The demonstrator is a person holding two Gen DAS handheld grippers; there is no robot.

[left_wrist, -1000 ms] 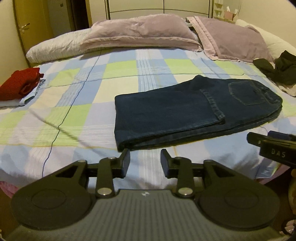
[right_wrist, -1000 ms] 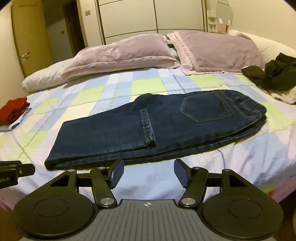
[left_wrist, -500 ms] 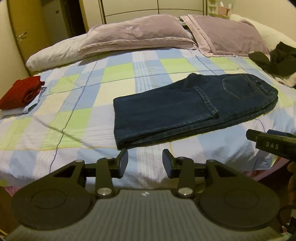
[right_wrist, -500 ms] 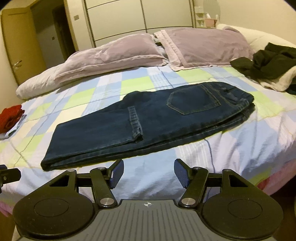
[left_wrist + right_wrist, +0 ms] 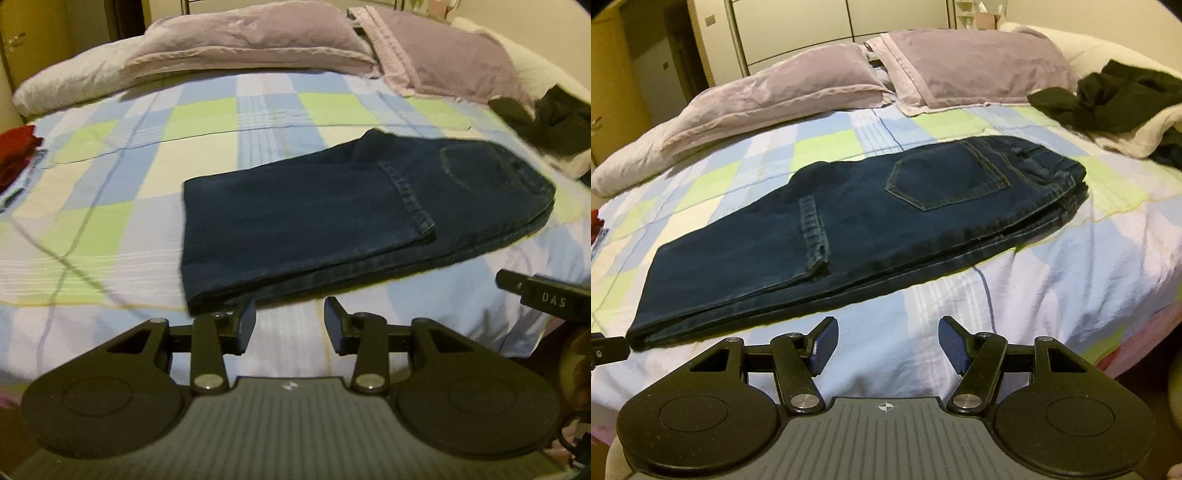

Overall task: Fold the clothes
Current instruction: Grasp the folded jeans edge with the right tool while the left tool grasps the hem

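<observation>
Dark blue jeans (image 5: 332,221) (image 5: 849,229) lie folded lengthwise on the checked bedspread, waistband to the right, legs doubled back over the seat. My left gripper (image 5: 290,325) hovers just short of the jeans' near left corner, jaws apart with nothing between them. My right gripper (image 5: 886,345) stands open wider, over bare bedspread in front of the jeans' long near edge, also holding nothing. The right gripper's tip (image 5: 539,291) shows at the right edge of the left wrist view.
Lilac pillows (image 5: 879,74) line the head of the bed (image 5: 1015,288). A heap of dark clothes (image 5: 1115,99) on a cream blanket lies at the right. A red folded garment (image 5: 14,155) sits at the left edge. The bed's near edge drops off below both grippers.
Both grippers have moved forward and down toward the jeans, which fill more of each view. Neither gripper's jaws have visibly changed. The jeans lie as before.
</observation>
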